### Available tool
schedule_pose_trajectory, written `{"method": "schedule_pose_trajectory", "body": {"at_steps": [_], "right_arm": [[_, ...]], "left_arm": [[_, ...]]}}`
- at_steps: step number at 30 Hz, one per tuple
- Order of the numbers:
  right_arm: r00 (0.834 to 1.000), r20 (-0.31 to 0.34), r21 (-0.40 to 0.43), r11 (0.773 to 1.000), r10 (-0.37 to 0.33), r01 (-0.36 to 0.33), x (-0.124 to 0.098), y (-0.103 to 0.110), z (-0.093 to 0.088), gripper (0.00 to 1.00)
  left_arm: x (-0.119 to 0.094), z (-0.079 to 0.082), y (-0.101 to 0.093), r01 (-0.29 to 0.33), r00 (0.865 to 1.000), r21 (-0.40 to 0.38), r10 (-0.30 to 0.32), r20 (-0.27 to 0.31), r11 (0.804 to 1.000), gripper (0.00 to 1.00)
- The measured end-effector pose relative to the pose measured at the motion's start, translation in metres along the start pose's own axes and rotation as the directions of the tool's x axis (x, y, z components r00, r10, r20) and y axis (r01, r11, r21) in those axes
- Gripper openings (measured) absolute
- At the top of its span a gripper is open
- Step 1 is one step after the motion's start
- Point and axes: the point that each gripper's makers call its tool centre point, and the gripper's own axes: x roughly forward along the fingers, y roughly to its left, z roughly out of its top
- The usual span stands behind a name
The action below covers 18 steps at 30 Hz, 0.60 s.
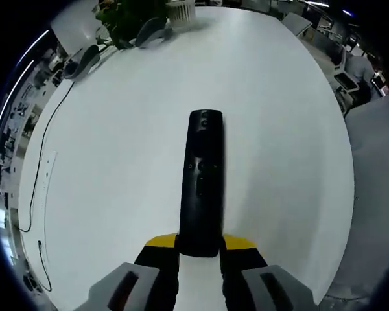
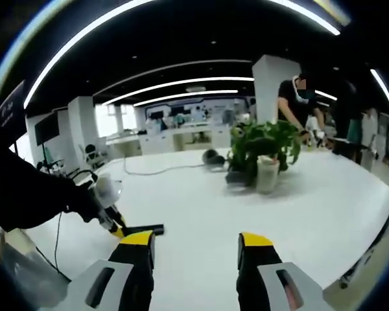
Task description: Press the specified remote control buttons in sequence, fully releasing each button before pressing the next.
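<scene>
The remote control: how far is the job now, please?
Done: the left gripper is shut on the remote control, holding its near end above the white table. In hand: the right gripper hangs open, away from the remote. Left: the button presses; none is visible.

The near end of the remote (image 1: 201, 188) was hidden between the left gripper's (image 1: 200, 249) yellow-tipped fingers (image 1: 161, 243), so whether they pressed on it could not be told. Its buttons were too small and dark to read. The plant (image 1: 126, 16) and its white pot (image 1: 180, 11) were cut off by the top edge of the left gripper view. In the right gripper view the remote (image 2: 142, 228) showed as a thin dark strip, its far end hidden behind the left gripper (image 2: 107, 207) and a dark sleeve (image 2: 26, 194). Beyond the tabletop (image 2: 298, 214), the office furniture was blurred.
</scene>
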Motion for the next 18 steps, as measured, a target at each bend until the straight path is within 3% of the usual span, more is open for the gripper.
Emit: {"method": "schedule_pose_trajectory", "body": {"at_steps": [18], "right_arm": [[1.0, 0.014, 0.0, 1.0, 0.013, -0.013, -0.002, 0.002, 0.003, 0.47]], "left_arm": [[-0.003, -0.005, -0.03, 0.017, 1.0, 0.029, -0.016, -0.019, 0.999, 0.23]]}}
